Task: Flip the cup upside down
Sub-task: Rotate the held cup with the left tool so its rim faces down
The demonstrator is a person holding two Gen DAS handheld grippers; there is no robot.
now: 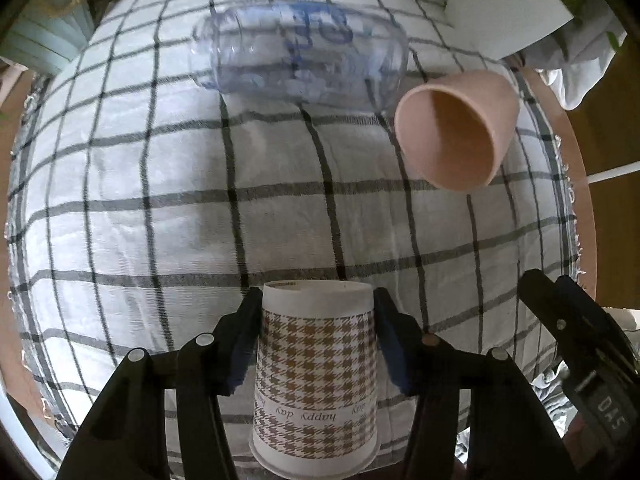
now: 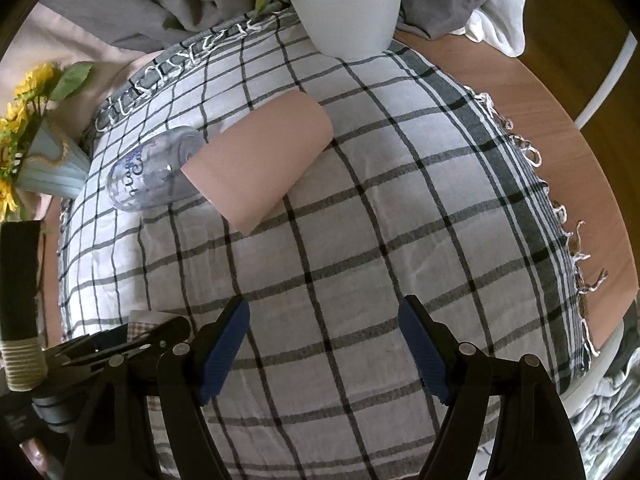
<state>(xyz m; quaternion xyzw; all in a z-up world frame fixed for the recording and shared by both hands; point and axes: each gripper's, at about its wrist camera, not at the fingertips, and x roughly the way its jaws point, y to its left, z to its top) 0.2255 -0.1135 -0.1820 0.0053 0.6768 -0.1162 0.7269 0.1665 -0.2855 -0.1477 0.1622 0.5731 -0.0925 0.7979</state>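
A paper cup point(image 1: 316, 376) with a brown houndstooth print and the words "happy day" stands upside down between the fingers of my left gripper point(image 1: 318, 340). The blue pads touch both its sides, so the gripper is shut on it. A pink cup point(image 1: 456, 128) lies on its side on the checked cloth, mouth toward the left camera; it also shows in the right wrist view point(image 2: 260, 164). A clear plastic cup point(image 1: 300, 56) with blue lettering lies on its side behind it, and shows in the right wrist view point(image 2: 152, 172). My right gripper point(image 2: 324, 344) is open and empty above the cloth.
A white and black checked cloth point(image 2: 360, 240) covers a round wooden table point(image 2: 560, 120). A white vase point(image 2: 344, 4) stands at the far edge. A pale blue pot with yellow flowers point(image 2: 44, 160) is at the left. The right gripper's body point(image 1: 580, 344) shows at right.
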